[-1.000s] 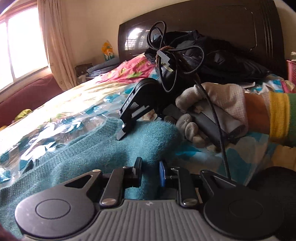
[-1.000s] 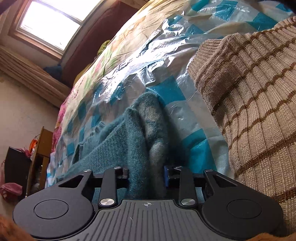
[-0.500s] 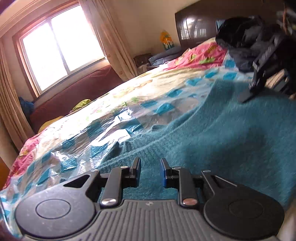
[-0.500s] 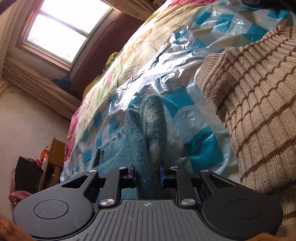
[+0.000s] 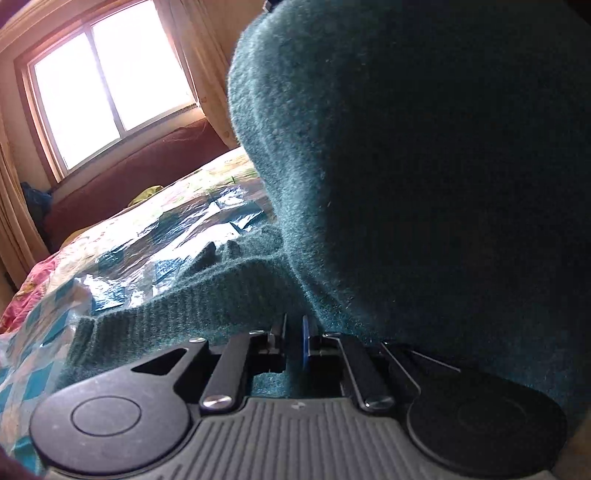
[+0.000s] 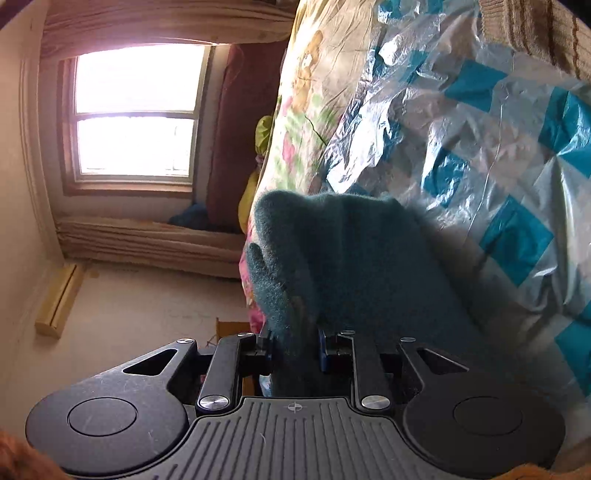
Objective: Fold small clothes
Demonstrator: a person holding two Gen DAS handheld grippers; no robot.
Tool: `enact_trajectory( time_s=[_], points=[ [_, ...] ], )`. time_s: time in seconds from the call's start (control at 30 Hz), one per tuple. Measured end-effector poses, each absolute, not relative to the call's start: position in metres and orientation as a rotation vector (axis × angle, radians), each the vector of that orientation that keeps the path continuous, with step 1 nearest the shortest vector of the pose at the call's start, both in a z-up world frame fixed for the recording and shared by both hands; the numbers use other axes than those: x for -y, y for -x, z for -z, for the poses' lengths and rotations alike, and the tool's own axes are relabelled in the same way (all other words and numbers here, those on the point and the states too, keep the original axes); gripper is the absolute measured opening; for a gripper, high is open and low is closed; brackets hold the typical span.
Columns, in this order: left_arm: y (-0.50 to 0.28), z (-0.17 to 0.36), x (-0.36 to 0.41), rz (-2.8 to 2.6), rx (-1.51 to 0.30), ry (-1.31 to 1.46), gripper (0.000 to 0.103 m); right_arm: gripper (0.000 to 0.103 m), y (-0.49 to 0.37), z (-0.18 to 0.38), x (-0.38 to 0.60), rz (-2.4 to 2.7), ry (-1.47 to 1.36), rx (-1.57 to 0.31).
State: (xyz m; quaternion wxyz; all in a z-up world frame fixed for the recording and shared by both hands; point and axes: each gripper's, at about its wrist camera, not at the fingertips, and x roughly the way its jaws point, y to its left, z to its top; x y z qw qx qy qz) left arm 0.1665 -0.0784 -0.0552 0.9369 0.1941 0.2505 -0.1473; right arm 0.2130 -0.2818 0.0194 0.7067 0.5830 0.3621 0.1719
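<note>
we can read no brand, label or writing anywhere; the only mark is a small crosshair on the ribbed grey body behind the right gripper. the teal sweater is fuzzy, thick knit with a ribbed band along its edge. in the left wrist view a big fold of it rises close to the lens and fills the right side, while the ribbed edge lies on the bedspread, a blue-and-white patchwork under shiny plastic. our left gripper is pinched nearly together with sweater cloth between its fingers. our right gripper clamps a bunched wad of the same sweater, held above the bed. a beige striped knit lies at the upper right corner, well apart.
</note>
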Motion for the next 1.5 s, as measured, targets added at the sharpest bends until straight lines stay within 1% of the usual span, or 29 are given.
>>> enact_trajectory(
  time_s=[0.03, 0.07, 0.17, 0.3, 0.37, 0.4, 0.43, 0.5, 0.6, 0.73, 0.77, 0.8, 0.87, 0.97, 1.1, 1.2, 1.27, 1.37, 1.5],
  points=[
    [-0.162, 0.048, 0.070, 0.303, -0.519, -0.392, 0.018, 0.022, -0.215, -0.023, 0.271, -0.370, -1.291, -0.809],
    [-0.156, 0.041, 0.060, 0.293, -0.510, -0.397, 0.019, 0.022, -0.217, -0.025, 0.261, -0.354, -1.282, -0.814],
    [-0.134, 0.026, 0.026, 0.280, -0.487, -0.384, 0.019, 0.022, -0.225, -0.032, 0.236, -0.308, -1.240, -0.821],
    [-0.126, 0.043, 0.000, 0.282, -0.569, -0.364, 0.019, 0.022, -0.230, -0.025, 0.193, -0.241, -1.224, -0.856],
    [-0.120, 0.040, -0.011, 0.306, -0.602, -0.344, 0.019, 0.022, -0.232, -0.019, 0.167, -0.224, -1.172, -0.889],
    [-0.117, 0.035, -0.016, 0.307, -0.604, -0.352, 0.022, 0.022, -0.235, -0.014, 0.153, -0.220, -1.147, -0.915],
    [-0.111, 0.030, -0.025, 0.287, -0.597, -0.349, 0.022, 0.022, -0.238, -0.010, 0.142, -0.214, -1.131, -0.933],
    [-0.101, 0.027, -0.044, 0.262, -0.618, -0.307, 0.022, 0.024, -0.246, -0.001, 0.122, -0.203, -1.089, -0.963],
    [-0.082, 0.024, -0.073, 0.228, -0.665, -0.174, 0.022, 0.028, -0.256, 0.013, 0.093, -0.197, -1.026, -1.016],
    [-0.067, 0.013, -0.095, 0.152, -0.624, -0.103, 0.022, 0.030, -0.257, 0.023, 0.071, -0.220, -0.978, -1.079],
    [-0.064, 0.011, -0.100, 0.139, -0.621, -0.075, 0.022, 0.033, -0.255, 0.020, 0.071, -0.240, -0.976, -1.083],
    [-0.064, 0.009, -0.104, 0.126, -0.622, -0.048, 0.022, 0.039, -0.253, 0.016, 0.071, -0.273, -0.982, -1.085],
    [-0.058, 0.004, -0.115, 0.107, -0.614, 0.031, 0.022, 0.045, -0.250, 0.008, 0.072, -0.370, -1.005, -1.117],
    [-0.046, -0.009, -0.130, 0.085, -0.558, 0.134, 0.022, 0.045, -0.243, -0.013, 0.075, -0.444, -0.960, -1.092],
    [-0.022, -0.035, -0.138, 0.065, -0.472, 0.204, 0.023, 0.045, -0.233, -0.040, 0.084, -0.472, -0.747, -1.004],
    [-0.029, -0.051, -0.131, 0.164, -0.435, 0.225, 0.029, 0.045, -0.224, -0.051, 0.082, -0.463, -0.549, -0.976],
    [-0.044, -0.054, -0.117, 0.221, -0.433, 0.195, 0.030, 0.045, -0.221, -0.052, 0.080, -0.453, -0.485, -0.975],
    [-0.070, -0.044, -0.099, 0.259, -0.492, 0.147, 0.030, 0.045, -0.225, -0.050, 0.072, -0.477, -0.423, -0.999],
    [-0.086, -0.011, -0.104, 0.176, -0.682, 0.142, 0.028, 0.045, -0.238, -0.043, 0.046, -0.488, -0.341, -1.037]
  ],
)
